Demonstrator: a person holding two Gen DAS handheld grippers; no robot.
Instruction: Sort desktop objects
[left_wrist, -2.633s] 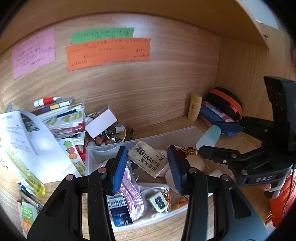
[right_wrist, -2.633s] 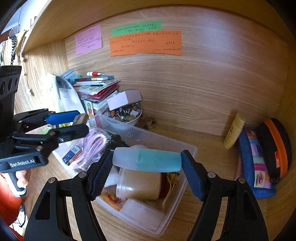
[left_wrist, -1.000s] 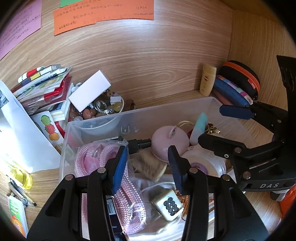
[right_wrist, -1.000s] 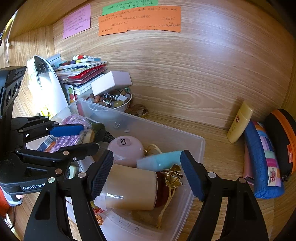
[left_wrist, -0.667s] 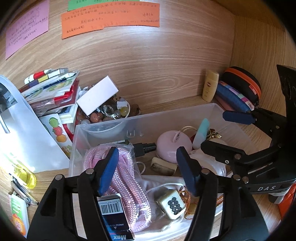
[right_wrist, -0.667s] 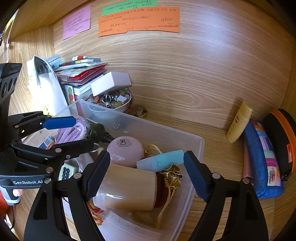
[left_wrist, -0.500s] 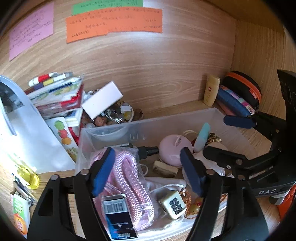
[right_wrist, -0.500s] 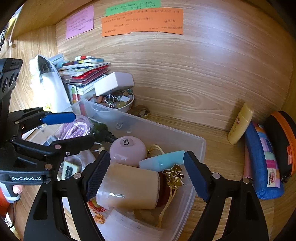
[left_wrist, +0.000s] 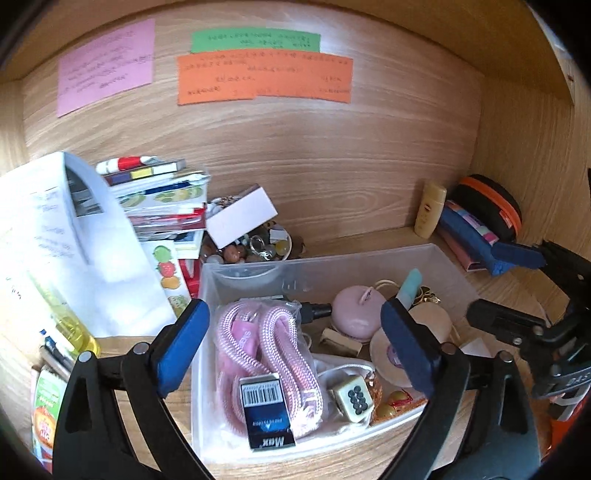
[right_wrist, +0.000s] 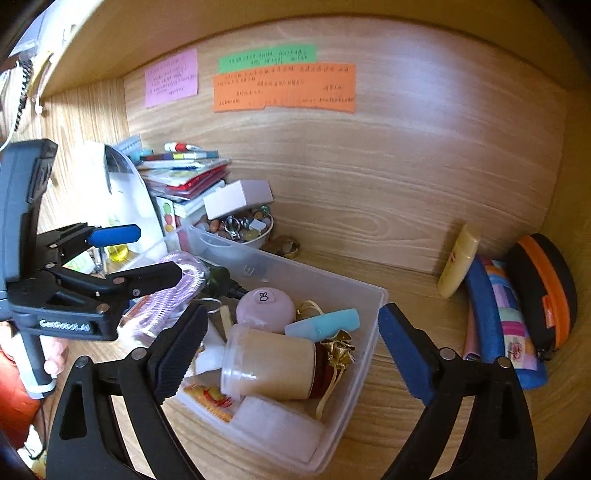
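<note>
Our left claw (left_wrist: 295, 350) hangs tilted downward over the near-left part of the clear plastic bin (left_wrist: 369, 258), its jaws opening with nothing pinched between them; the blue pads stand wide on either side of the pink braided cord (left_wrist: 266, 354). Our right claw (right_wrist: 291, 347) hangs at a similar downward tilt over the bin's right end, jaws likewise opening and gripping nothing, straddling the beige jar (right_wrist: 269, 363). Inside the bin we also see the teal tube (right_wrist: 325, 325) lying against a pink round case (right_wrist: 266, 306), a small eraser (left_wrist: 340, 341) just in front of that case, a mahjong tile (left_wrist: 352, 397) and a dark staple box (left_wrist: 267, 417). Beyond the bin on the table sit a bowl of trinkets (left_wrist: 258, 249), stacked booklets (left_wrist: 162, 206), a yellow lotion bottle (left_wrist: 428, 208) and pencil cases (right_wrist: 506, 314)
</note>
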